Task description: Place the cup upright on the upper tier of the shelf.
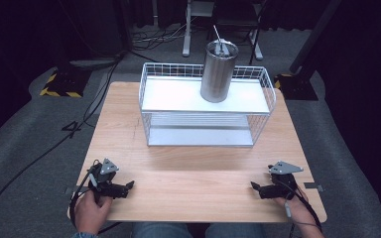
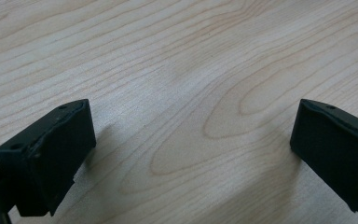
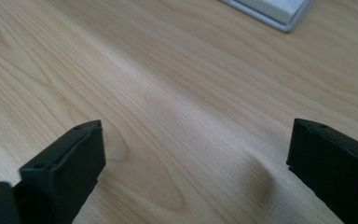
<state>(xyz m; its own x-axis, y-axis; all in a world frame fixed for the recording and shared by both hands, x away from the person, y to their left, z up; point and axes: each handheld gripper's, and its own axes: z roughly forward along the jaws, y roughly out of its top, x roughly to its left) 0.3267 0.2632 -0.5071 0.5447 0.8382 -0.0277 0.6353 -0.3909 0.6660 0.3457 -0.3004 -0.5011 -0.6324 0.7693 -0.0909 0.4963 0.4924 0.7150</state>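
Nearest your grippers stands the wire basket (image 1: 151, 124), a white two-tier rack of thin grid wire with flat pale shelves, set on the far half of the tabletop (image 1: 193, 173). On its upper shelf, right of the middle, a tall brushed-metal cylinder cup (image 1: 218, 74) stands upright with a thin stick poking from its open mouth.

Your left gripper (image 1: 127, 188) rests low at the near-left part of the tabletop, well apart from the basket; in the left gripper view its blocky, matte-black fingers (image 2: 51, 154) stand wide apart over bare wood, holding nothing.

Your right gripper (image 1: 254, 187) sits at the near-right, pointed inward toward the left one. Its fingers (image 3: 65, 168) are likewise spread wide and empty, and a grey corner of the basket's base (image 3: 279, 14) shows at the top of the right gripper view.

The tabletop is light wood with flowing, oval-looped grain and a smooth finish.
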